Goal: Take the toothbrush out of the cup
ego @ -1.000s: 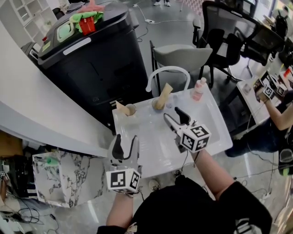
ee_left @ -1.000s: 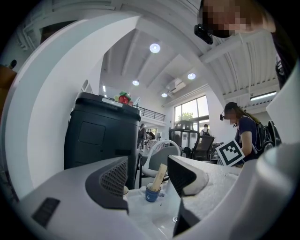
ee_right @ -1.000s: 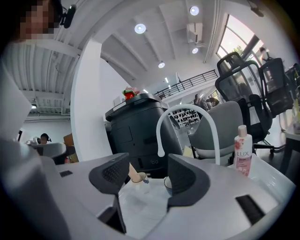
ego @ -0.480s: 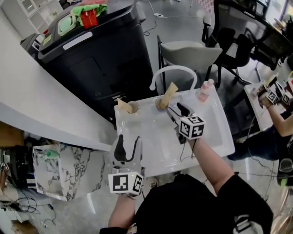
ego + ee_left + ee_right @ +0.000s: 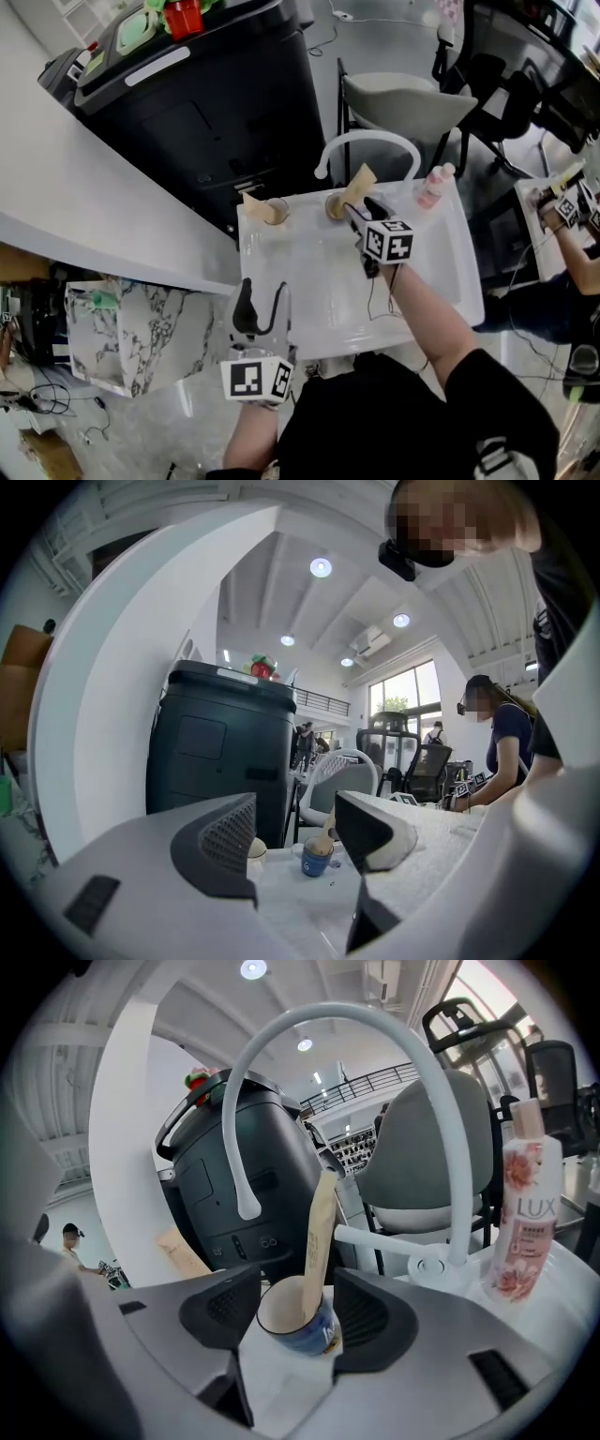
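A blue cup stands at the back of the white sink top. A toothbrush in a tan paper wrapper leans out of it. My right gripper reaches up to the cup. Its jaws are closing, one on either side of the cup, and the pads do not press on it. My left gripper hangs open and empty at the sink top's near left edge. It points level at the cup far ahead.
A second cup with a tan packet stands at the back left. A white arched faucet rises behind the blue cup, with a pink lotion bottle to its right. A black bin and chairs stand beyond.
My right gripper has gone down and forward to the blue cup, its jaws narrowing a little. The left gripper has stayed at the near edge.
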